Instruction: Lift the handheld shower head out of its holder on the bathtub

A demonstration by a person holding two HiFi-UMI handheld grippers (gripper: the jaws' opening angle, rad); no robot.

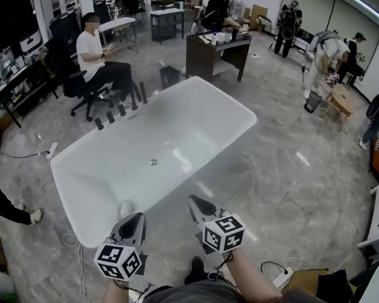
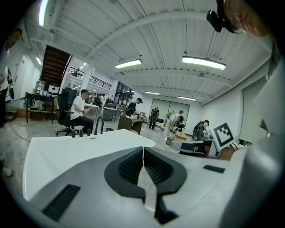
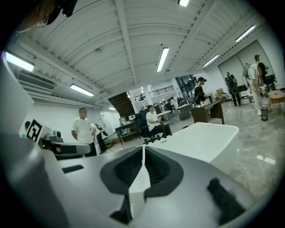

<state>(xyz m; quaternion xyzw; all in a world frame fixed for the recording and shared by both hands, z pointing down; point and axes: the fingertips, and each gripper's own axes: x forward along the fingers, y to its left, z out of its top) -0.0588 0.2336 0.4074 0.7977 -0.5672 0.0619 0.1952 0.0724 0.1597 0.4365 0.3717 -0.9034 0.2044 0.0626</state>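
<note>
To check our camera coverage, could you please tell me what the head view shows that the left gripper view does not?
Head view only: the drain inside the tub, and a power strip on the floor. Left gripper view only: the ceiling lights, a dark staircase, and the left gripper close up, jaws shut and empty. Both: the tub, the black fittings on its far rim, and the seated person behind them.
</note>
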